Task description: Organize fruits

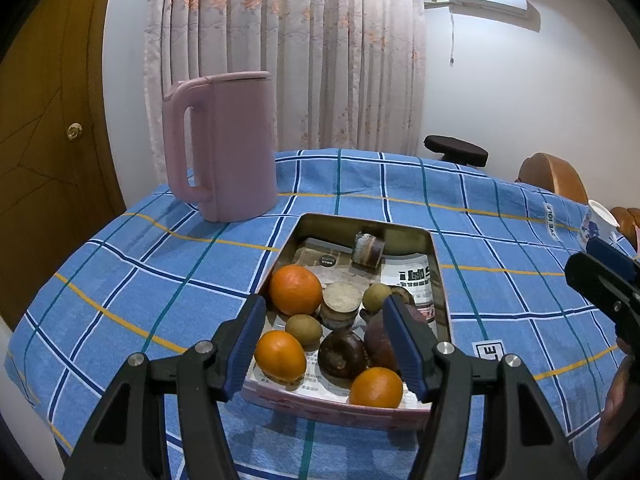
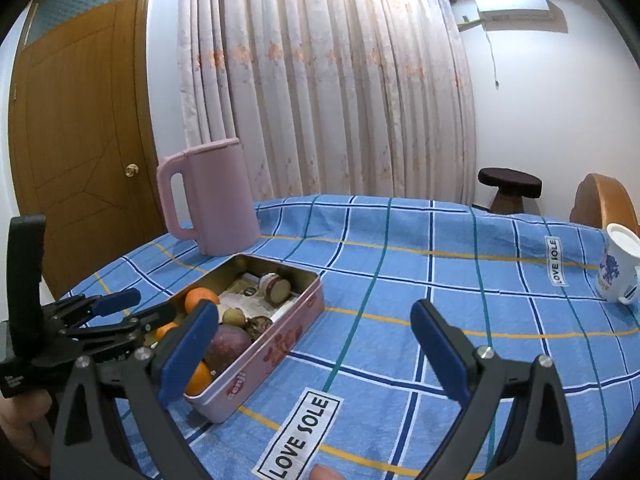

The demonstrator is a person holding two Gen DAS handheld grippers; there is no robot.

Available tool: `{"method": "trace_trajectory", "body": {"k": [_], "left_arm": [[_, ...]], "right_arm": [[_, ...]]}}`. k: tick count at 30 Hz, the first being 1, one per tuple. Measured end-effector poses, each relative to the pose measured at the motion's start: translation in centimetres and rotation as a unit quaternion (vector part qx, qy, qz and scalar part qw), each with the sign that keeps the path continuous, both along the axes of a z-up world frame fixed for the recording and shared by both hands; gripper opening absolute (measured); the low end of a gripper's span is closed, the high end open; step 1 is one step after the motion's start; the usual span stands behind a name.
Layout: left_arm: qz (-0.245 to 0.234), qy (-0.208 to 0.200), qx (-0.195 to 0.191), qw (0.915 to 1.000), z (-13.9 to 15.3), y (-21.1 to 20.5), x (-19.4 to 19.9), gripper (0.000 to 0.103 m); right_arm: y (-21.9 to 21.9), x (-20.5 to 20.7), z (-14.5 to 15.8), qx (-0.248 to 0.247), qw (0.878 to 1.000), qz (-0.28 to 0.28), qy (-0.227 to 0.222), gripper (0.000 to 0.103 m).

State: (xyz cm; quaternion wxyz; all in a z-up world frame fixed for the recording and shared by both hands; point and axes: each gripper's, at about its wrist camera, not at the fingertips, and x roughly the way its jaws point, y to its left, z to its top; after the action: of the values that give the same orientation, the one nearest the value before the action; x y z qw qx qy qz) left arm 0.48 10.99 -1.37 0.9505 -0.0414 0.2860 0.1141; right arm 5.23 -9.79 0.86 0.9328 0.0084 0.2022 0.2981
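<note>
While left claw (image 1: 324, 344) gapes, round oranges (image 1: 295, 289) fill rectangular tin (image 1: 438, 264).

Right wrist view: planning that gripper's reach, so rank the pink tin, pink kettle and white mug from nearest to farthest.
From the right gripper:
1. Pink tin, just left of its left finger.
2. White mug, far right.
3. Pink kettle, back left, behind the tin.

Home: curtains (image 2: 320, 80), wooden door (image 2: 80, 140)
</note>
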Motion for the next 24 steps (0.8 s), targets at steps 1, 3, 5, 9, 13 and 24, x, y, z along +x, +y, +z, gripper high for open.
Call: {"method": "trace_trajectory", "body": {"k": [1, 3, 5, 9, 13, 24], "left_arm": [[0.0, 0.0, 0.001, 1.0, 0.1, -0.1, -0.1, 0.063], [-0.001, 0.0, 0.001, 1.0, 0.1, -0.1, -0.1, 0.063], [0.0, -0.001, 0.001, 1.0, 0.2, -0.1, -0.1, 0.063], [-0.001, -0.004, 0.005, 1.0, 0.4, -0.3, -0.2, 0.063], [-0.004, -0.006, 0.006, 1.0, 0.6, -0.5, -0.3, 0.063], [-0.005, -0.016, 0.015, 0.9997, 1.5, -1.1, -0.8, 0.084]], "right_arm": [[0.0, -0.1, 0.0, 0.0, 1.0, 0.0, -0.001, 0.099], [0.0, -0.2, 0.0, -0.002, 1.0, 0.001, -0.003, 0.099], [0.0, -0.5, 0.1, -0.004, 1.0, 0.003, -0.007, 0.099], [-0.1, -0.9, 0.3, -0.006, 1.0, 0.003, -0.018, 0.099], [-0.3, -1.0, 0.4, -0.006, 1.0, 0.0, -0.023, 0.099], [-1.3, -1.0, 0.3, -0.001, 1.0, -0.009, -0.02, 0.099]]}}
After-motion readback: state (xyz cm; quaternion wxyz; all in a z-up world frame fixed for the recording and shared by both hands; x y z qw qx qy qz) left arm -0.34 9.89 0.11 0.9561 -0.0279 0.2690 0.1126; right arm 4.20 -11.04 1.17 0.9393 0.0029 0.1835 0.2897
